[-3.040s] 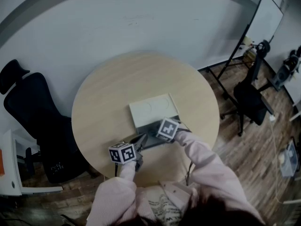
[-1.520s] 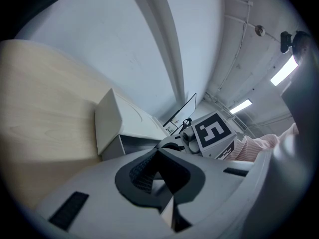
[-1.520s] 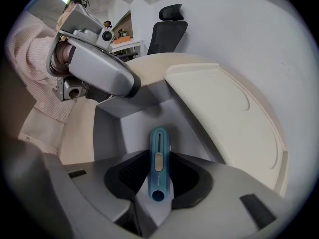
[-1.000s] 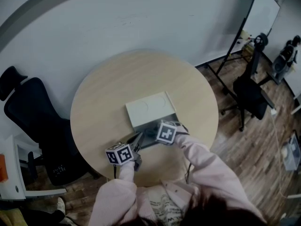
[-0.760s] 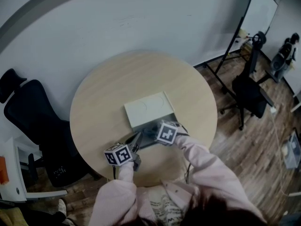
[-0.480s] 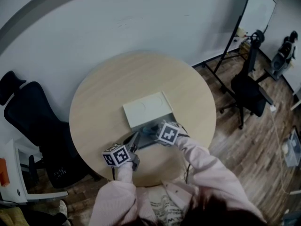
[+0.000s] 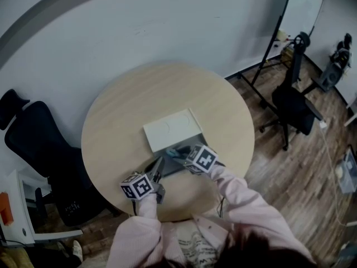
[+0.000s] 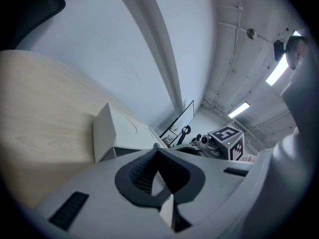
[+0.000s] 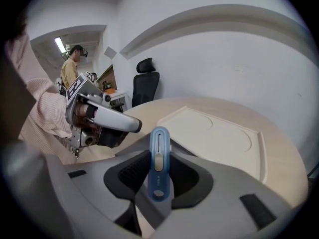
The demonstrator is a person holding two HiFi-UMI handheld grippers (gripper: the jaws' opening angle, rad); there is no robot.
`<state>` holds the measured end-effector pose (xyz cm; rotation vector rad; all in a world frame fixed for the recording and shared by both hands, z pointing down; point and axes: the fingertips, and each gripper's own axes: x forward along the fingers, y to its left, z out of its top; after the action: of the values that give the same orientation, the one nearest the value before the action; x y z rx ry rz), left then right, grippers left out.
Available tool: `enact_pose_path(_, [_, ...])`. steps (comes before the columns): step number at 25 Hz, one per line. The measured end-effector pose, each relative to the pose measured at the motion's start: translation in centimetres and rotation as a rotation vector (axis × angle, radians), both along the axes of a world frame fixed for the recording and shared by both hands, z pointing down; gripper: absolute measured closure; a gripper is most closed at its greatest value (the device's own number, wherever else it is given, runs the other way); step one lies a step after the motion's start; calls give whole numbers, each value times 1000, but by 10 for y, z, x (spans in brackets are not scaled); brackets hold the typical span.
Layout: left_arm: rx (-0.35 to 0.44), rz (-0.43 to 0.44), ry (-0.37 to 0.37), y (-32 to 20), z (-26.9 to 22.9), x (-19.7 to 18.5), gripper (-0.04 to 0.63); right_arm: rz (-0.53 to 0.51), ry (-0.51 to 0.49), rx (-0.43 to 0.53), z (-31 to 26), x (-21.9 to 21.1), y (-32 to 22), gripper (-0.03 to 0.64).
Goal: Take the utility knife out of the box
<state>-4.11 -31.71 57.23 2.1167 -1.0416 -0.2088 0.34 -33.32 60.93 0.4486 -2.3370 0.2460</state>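
Observation:
A blue utility knife [image 9: 158,169] stands upright between the pads of my right gripper [image 9: 159,151], which is shut on it. In the head view the knife [image 7: 177,150] is held just above the dark tray of the white box [image 7: 172,128], whose lid lies open and flat. The right gripper [image 7: 182,153] hovers over the tray's near edge. My left gripper [image 7: 159,167] sits at the box's front left corner. In the left gripper view its pads [image 8: 144,172] meet at the tips with a thin pale strip between them, beside the box [image 8: 115,131].
The box rests near the front of a round wooden table [image 7: 125,110]. A black office chair [image 7: 39,144] stands at the left; a whiteboard stand [image 7: 290,27] and another chair [image 7: 294,108] are at the right. A person [image 9: 73,66] stands far off.
My right gripper has risen and rolled with the blue knife, lifting it clear of the tray. The left gripper has stayed at the box's corner.

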Motion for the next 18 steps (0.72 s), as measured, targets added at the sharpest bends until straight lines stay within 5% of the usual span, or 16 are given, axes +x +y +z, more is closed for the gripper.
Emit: enact_pose_path(18, [49,28,5,6,-14,13,595,200,-363,-69,-38,14,7,476])
